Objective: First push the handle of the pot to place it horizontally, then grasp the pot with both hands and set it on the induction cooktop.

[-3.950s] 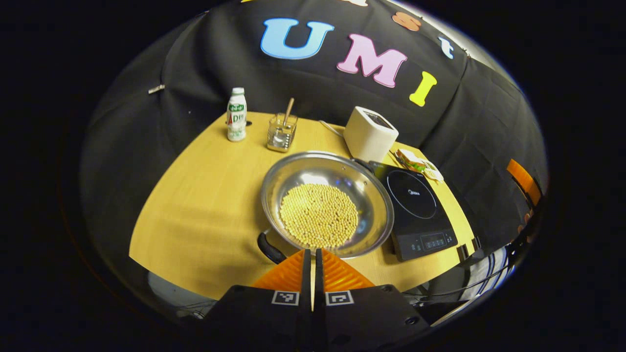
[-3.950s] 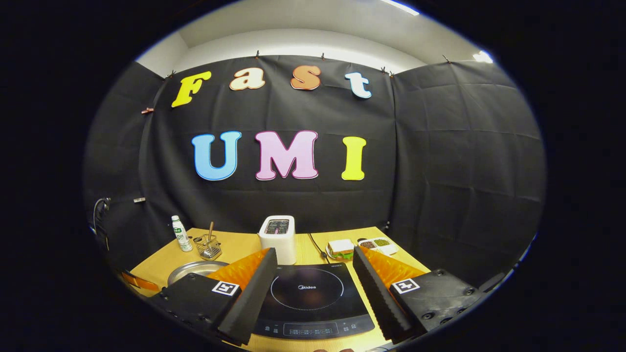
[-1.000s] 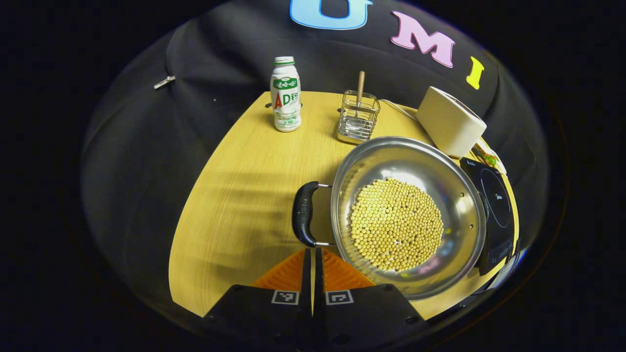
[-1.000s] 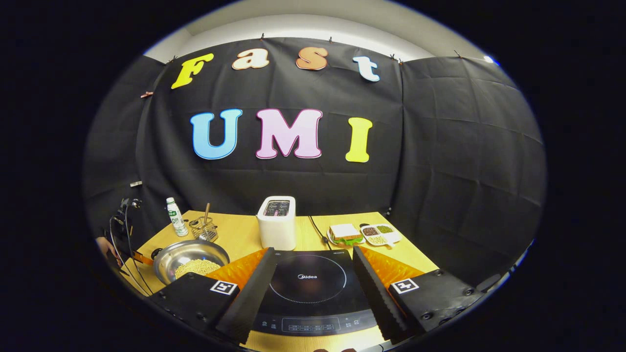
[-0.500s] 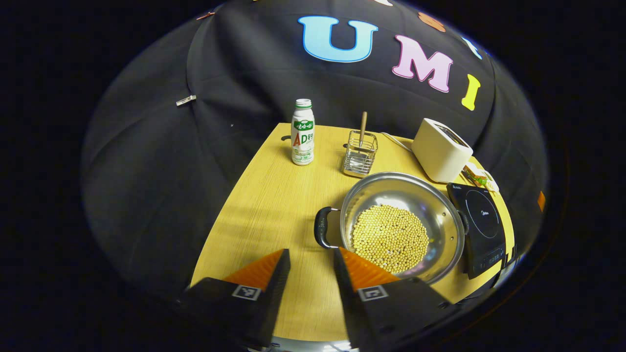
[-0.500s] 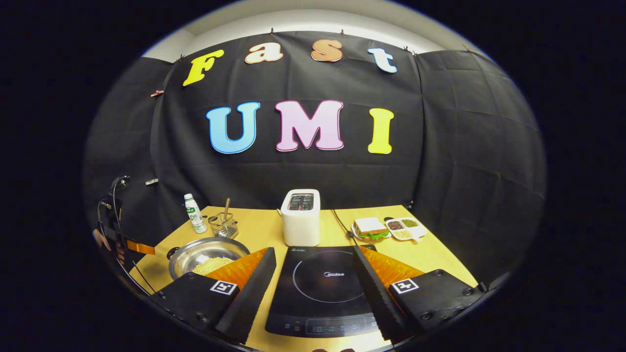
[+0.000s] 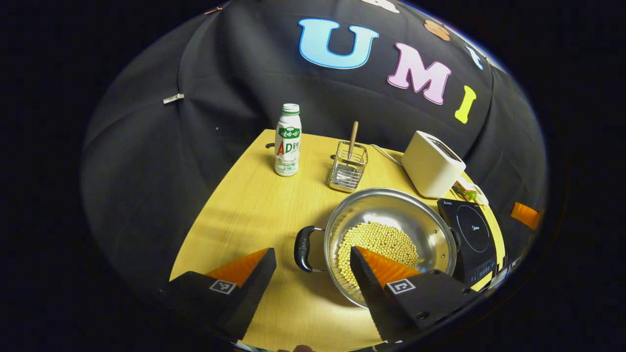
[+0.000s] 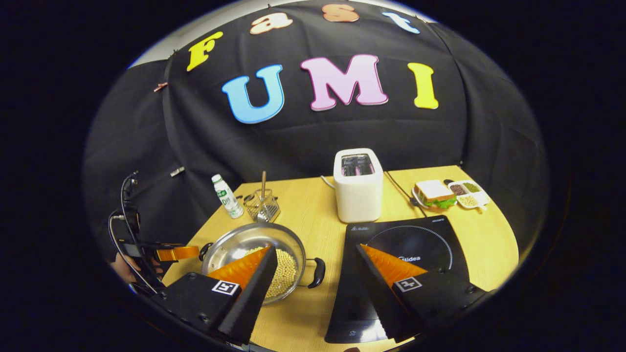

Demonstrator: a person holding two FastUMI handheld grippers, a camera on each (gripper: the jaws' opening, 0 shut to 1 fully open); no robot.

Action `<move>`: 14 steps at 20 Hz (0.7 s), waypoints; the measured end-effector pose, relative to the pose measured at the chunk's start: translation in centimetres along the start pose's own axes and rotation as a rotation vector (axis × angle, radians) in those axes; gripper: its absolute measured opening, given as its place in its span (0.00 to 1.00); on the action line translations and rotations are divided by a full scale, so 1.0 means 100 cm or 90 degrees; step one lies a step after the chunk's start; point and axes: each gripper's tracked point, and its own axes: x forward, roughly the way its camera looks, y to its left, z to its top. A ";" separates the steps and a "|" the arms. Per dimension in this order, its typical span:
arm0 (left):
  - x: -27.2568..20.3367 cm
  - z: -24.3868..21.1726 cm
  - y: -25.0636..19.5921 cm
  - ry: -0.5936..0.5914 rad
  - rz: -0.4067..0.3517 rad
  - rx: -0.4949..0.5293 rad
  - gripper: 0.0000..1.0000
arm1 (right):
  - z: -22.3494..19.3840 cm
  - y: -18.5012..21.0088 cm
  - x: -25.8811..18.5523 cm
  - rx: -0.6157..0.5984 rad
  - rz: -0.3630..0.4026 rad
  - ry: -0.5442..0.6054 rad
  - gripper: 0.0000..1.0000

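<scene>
Pot [image 7: 391, 239] sits on the counter [image 7: 254, 205] just left of the cooktop [image 8: 406, 249], its steel bowl holding a bed of yellow beans [image 7: 376, 244]. Its two black handles now lie level across the counter: one [image 7: 303, 248] points toward the left gripper [image 7: 313, 261], the other [image 8: 318, 272] points toward the cooktop. Four seconds ago the pot was turned, with one handle near the front edge and the left gripper closed just above it; half a second ago that gripper had only begun to part. Now its fingers stand wide apart and hold nothing, the left handle showing in the gap between them. The right gripper [image 8: 315, 259] has dipped toward the counter since then, so the pot's right handle and the cooktop's near corner show between its fingers; it is spread wide and empty, as before.

Behind the pot stand a wire basket [image 7: 348, 167] with a wooden stick in it and a white bottle [image 7: 287, 141]. A white toaster [image 8: 358, 185] stands behind the cooktop, with a sandwich [image 8: 434, 193] and a small divided dish [image 8: 468, 193] off to its right. Black cloth walls close the booth.
</scene>
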 end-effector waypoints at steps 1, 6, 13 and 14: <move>0.008 0.000 0.000 0.002 -0.007 0.000 0.96 | -0.010 0.001 0.011 -0.005 -0.002 0.020 0.99; 0.043 0.002 -0.009 0.005 -0.043 0.001 0.95 | -0.054 0.001 0.059 0.003 -0.005 0.101 0.99; 0.072 -0.009 -0.008 0.026 -0.074 -0.001 0.94 | -0.099 0.010 0.094 0.005 0.007 0.175 1.00; 0.075 -0.012 -0.007 0.032 -0.076 -0.003 0.96 | -0.102 0.010 0.098 0.014 0.008 0.181 0.99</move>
